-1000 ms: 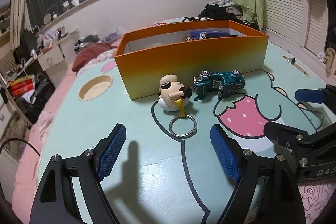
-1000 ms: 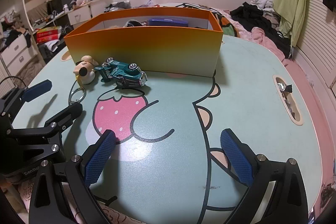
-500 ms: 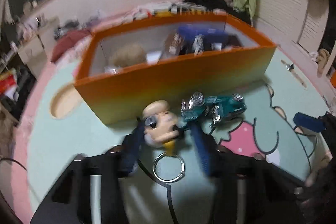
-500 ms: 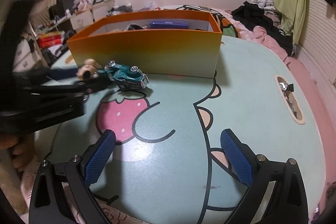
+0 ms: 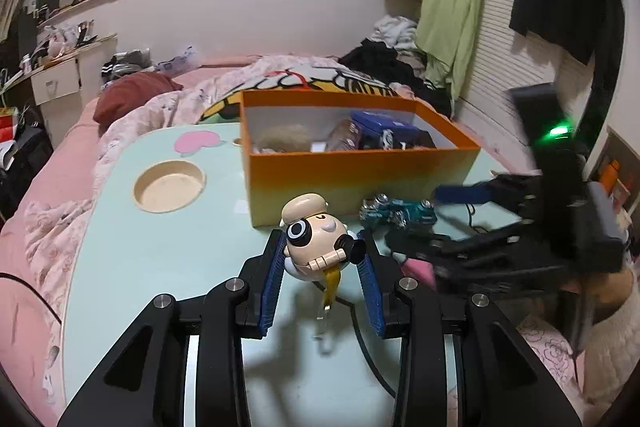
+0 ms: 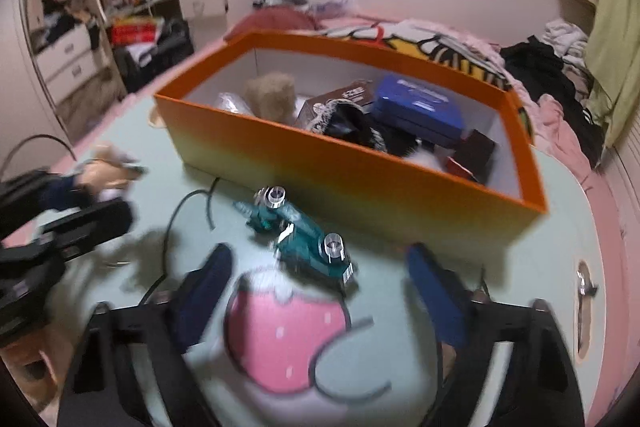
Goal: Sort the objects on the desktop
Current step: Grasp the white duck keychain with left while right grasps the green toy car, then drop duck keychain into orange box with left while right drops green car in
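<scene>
Left wrist view: the left gripper (image 5: 322, 259) pinches the cartoon-head keychain (image 5: 314, 245) between its blue pads, just before the orange box (image 5: 360, 167).

Right wrist view: the right gripper (image 6: 320, 291), jaws just closing yet clear of anything, flanks the teal toy car (image 6: 298, 233) lying beside that box (image 6: 360, 183).

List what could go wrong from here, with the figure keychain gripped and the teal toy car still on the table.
1. The left gripper pinches the rounded figure keychain by its head; it could slip out.
2. Its dangling ring might snag the orange box wall.
3. The right gripper, jaws just closing but not yet touching, approaches the teal toy car lying diagonally, so it could be shoved against the box.
</scene>
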A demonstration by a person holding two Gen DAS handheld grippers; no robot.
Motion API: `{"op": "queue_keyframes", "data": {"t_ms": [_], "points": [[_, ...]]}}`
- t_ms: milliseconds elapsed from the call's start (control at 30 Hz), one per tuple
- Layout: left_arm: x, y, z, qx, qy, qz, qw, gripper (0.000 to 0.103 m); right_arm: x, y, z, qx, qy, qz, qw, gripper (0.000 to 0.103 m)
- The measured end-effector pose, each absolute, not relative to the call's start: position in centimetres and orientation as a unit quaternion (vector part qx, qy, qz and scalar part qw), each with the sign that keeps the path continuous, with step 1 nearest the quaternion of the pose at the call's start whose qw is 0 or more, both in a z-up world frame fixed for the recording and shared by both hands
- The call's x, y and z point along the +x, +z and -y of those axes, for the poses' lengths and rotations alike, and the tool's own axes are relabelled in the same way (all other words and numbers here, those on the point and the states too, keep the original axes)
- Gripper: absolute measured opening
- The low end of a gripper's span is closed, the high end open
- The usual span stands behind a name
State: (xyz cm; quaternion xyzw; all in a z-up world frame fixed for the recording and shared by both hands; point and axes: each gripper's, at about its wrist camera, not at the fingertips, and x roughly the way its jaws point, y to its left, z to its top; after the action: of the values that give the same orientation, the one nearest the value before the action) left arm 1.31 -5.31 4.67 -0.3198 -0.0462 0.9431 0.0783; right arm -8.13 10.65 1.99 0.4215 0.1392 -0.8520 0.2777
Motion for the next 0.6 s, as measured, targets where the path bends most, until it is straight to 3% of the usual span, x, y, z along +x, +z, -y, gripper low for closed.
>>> {"op": "queue_keyframes", "data": {"t_ms": [67,133,200,367,467,600], "points": [[1.4,4.7,5.6,-0.318,0.944,0.049,0.079,0.037,-8.4,1.9,-10.5,0.428,-0.843,-0.13,0.3,0.058],[1.5,4.6,5.5,-0.318,0.944,0.047,0.081,0.037,-7.6,2.5,-10.7,0.42,-0.842,-0.135,0.31,0.034],[1.6,4.5,5.4,-0.318,0.943,0.047,0.085,0.037,-6.2,2.8,-11.1,0.411,-0.835,-0.131,0.342,0.022],[1.7,4.4,4.4,-0.32,0.942,0.041,0.098,0.037,-4.5,4.4,-14.2,0.383,-0.857,-0.069,0.338,0.022],[1.5,5.2,3.8,-0.313,0.943,0.042,0.103,0.037,-3.4,7.9,-16.9,0.346,-0.872,-0.007,0.346,0.022],[-0.4,8.1,2.5,-0.296,0.947,0.044,0.116,0.037,-4.9,12.0,-17.9,0.309,-0.897,0.006,0.317,0.022]]}}
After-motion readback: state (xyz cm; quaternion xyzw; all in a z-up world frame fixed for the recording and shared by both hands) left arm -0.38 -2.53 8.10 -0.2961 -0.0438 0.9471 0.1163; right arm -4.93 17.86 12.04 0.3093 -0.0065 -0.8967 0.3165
